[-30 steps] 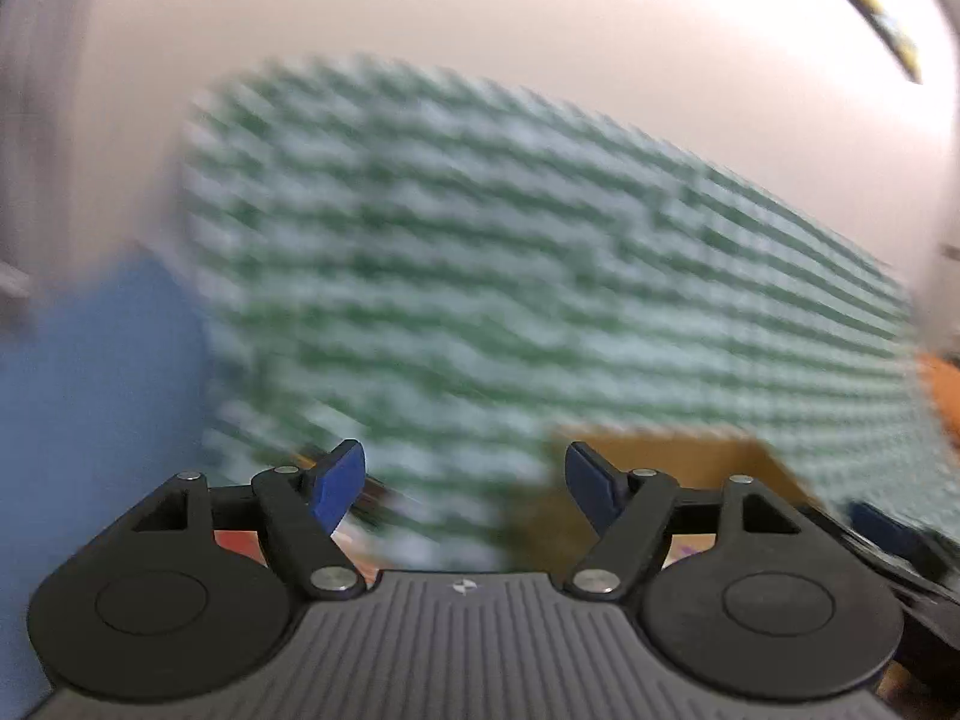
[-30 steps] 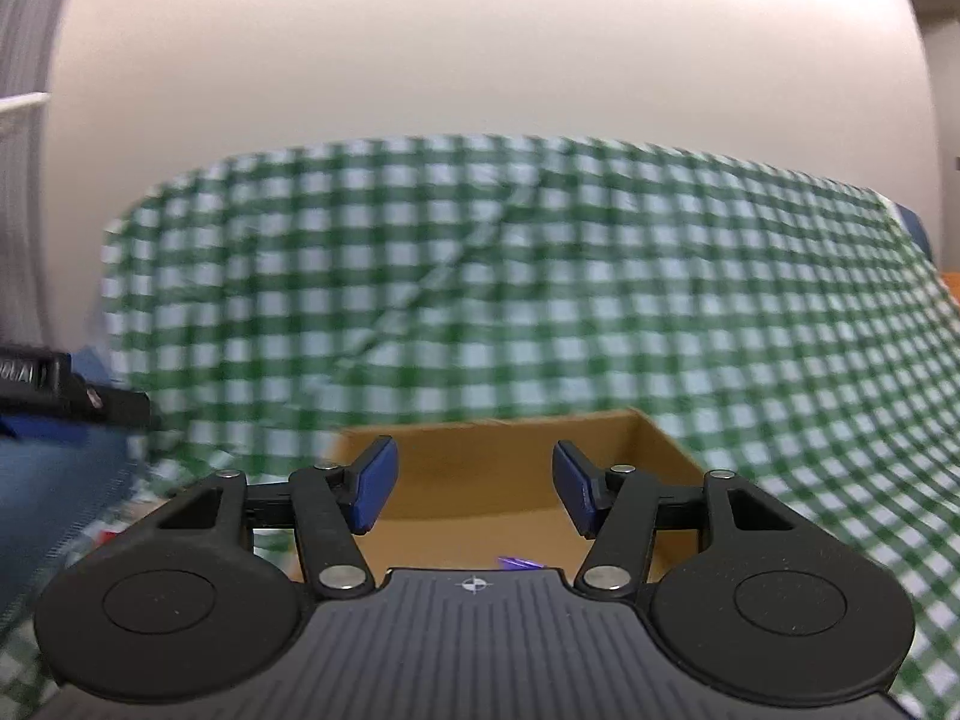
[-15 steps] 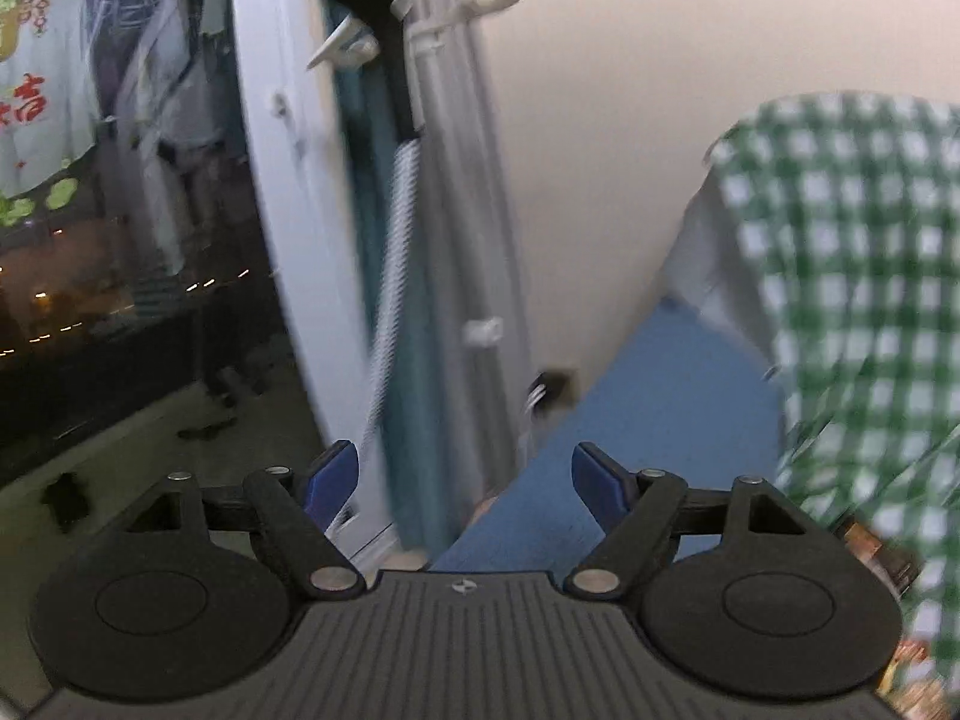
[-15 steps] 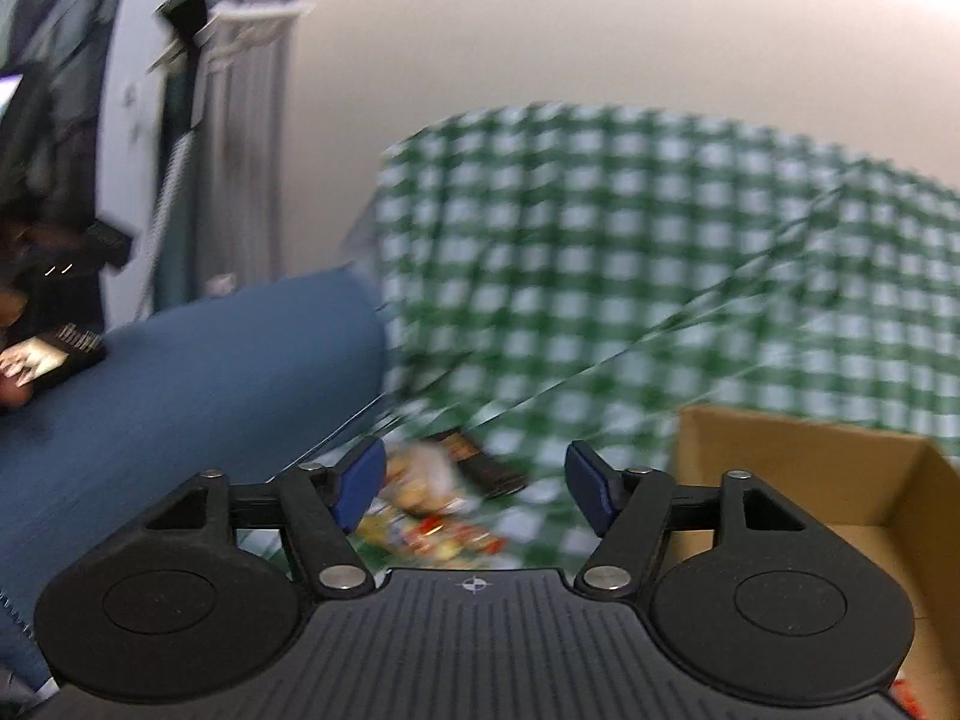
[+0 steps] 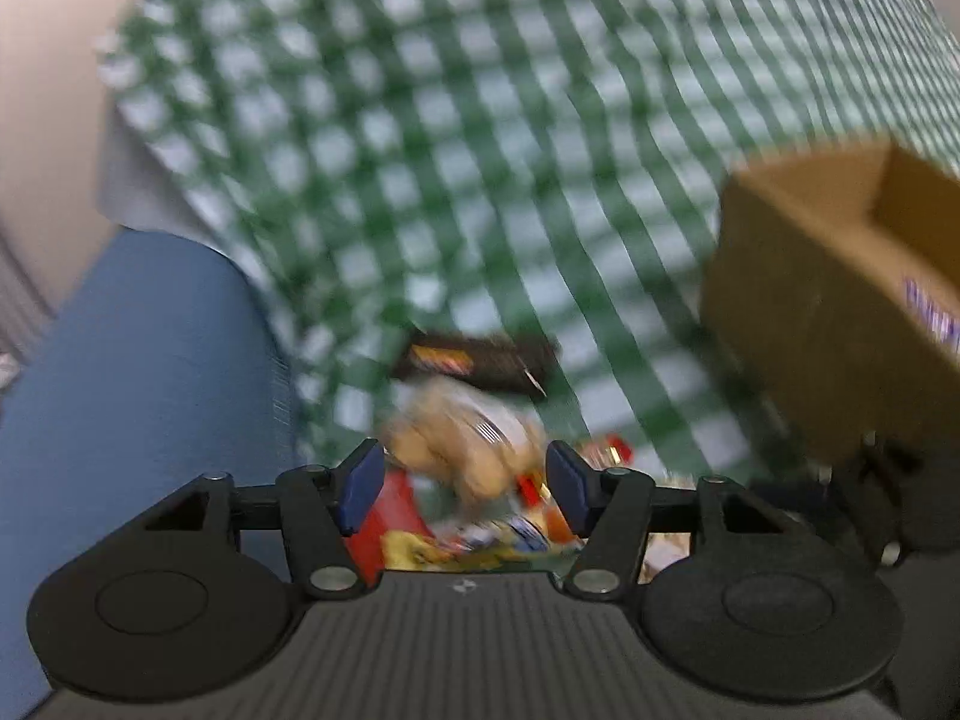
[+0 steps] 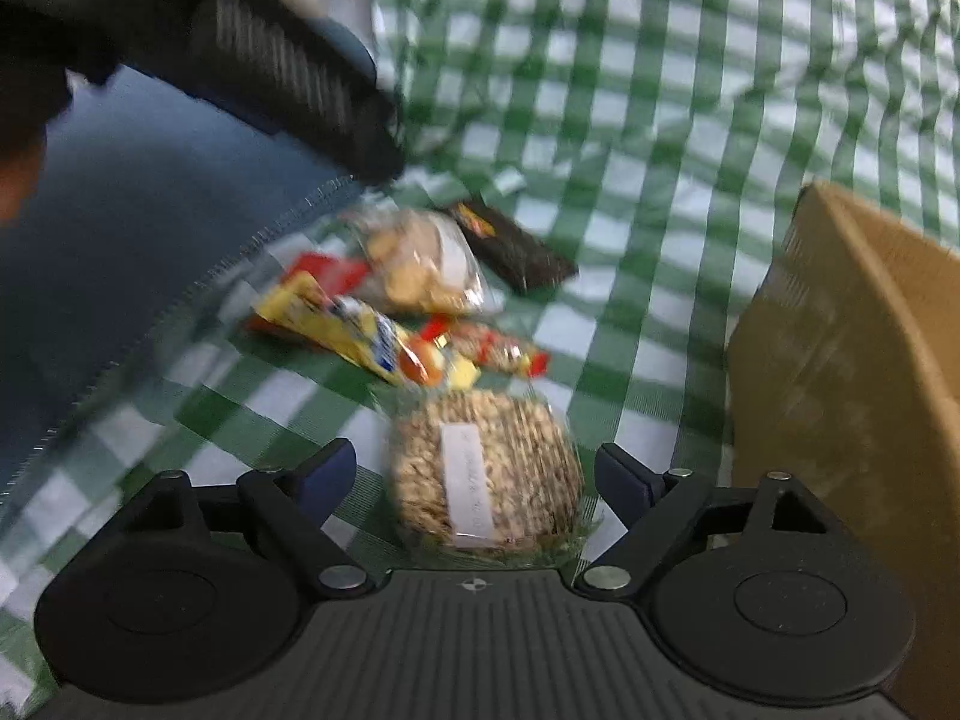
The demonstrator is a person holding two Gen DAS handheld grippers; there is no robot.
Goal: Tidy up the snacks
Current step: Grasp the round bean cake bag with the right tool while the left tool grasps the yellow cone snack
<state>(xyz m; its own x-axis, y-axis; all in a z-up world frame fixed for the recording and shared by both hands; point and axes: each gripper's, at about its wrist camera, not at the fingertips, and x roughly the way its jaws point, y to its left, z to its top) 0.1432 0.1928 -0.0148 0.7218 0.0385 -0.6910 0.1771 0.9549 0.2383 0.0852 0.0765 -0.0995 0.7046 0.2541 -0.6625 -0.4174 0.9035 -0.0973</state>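
Several snack packs lie on a green checked cloth (image 6: 630, 138). In the right wrist view a round seeded cracker pack (image 6: 483, 480) lies between the fingers of my open right gripper (image 6: 474, 480). Beyond it are a yellow pack (image 6: 342, 330), a small red pack (image 6: 498, 354), a clear bag of biscuits (image 6: 420, 264) and a dark bar (image 6: 516, 246). My left gripper (image 5: 462, 483) is open above the biscuit bag (image 5: 462, 444), with the dark bar (image 5: 480, 363) beyond. The left view is blurred.
An open cardboard box stands to the right of the snacks (image 6: 852, 348) and also shows in the left wrist view (image 5: 828, 300). A blue cushion (image 5: 138, 372) borders the cloth on the left. The left gripper's body (image 6: 288, 78) crosses the right view's upper left.
Both grippers have swung down and back from the window and wall toward the snack pile. The right gripper now straddles the seeded cracker pack. Both stay open.
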